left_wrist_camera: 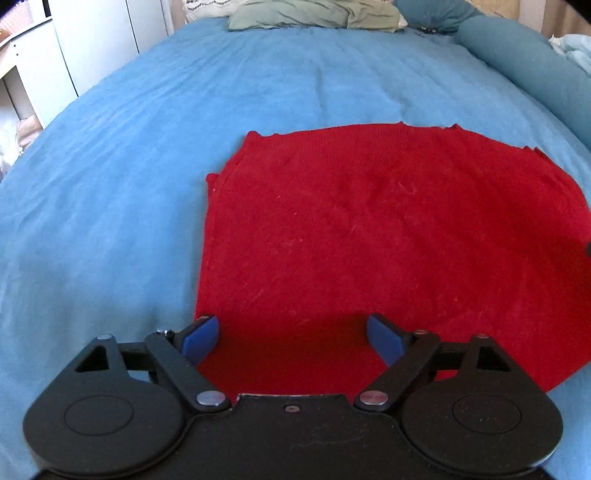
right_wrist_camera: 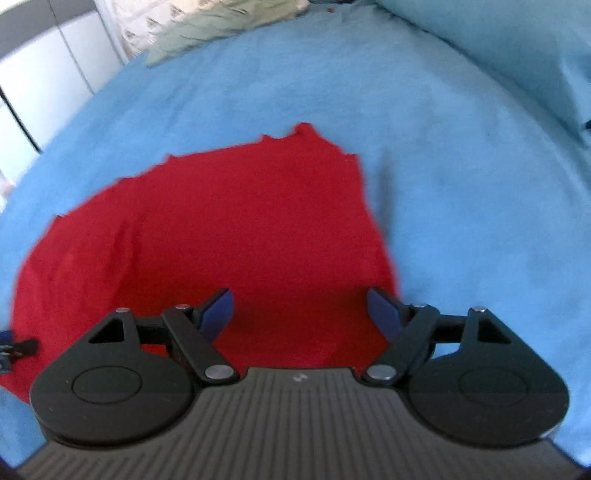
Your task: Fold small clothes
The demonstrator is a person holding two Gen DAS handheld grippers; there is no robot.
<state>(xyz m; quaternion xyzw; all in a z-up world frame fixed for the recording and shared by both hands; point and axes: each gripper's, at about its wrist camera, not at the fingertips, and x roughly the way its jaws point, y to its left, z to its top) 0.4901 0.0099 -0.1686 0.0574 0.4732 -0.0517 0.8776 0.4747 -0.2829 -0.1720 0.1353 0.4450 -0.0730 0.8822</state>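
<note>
A red knit garment (left_wrist_camera: 369, 229) lies flat on the blue bedspread (left_wrist_camera: 129, 155), folded into a rough rectangle with a ragged far edge. My left gripper (left_wrist_camera: 293, 338) is open and empty, hovering over the garment's near left corner. In the right wrist view the same red garment (right_wrist_camera: 229, 229) shows, slightly blurred. My right gripper (right_wrist_camera: 301, 314) is open and empty above the garment's near right edge. The tip of the left gripper (right_wrist_camera: 11, 347) shows at the far left of the right wrist view.
A grey-green pillow (left_wrist_camera: 314, 14) and a patterned white one (left_wrist_camera: 207, 7) lie at the bed's far end. A blue bolster (left_wrist_camera: 524, 62) runs along the right side. White furniture (left_wrist_camera: 74, 48) stands left of the bed.
</note>
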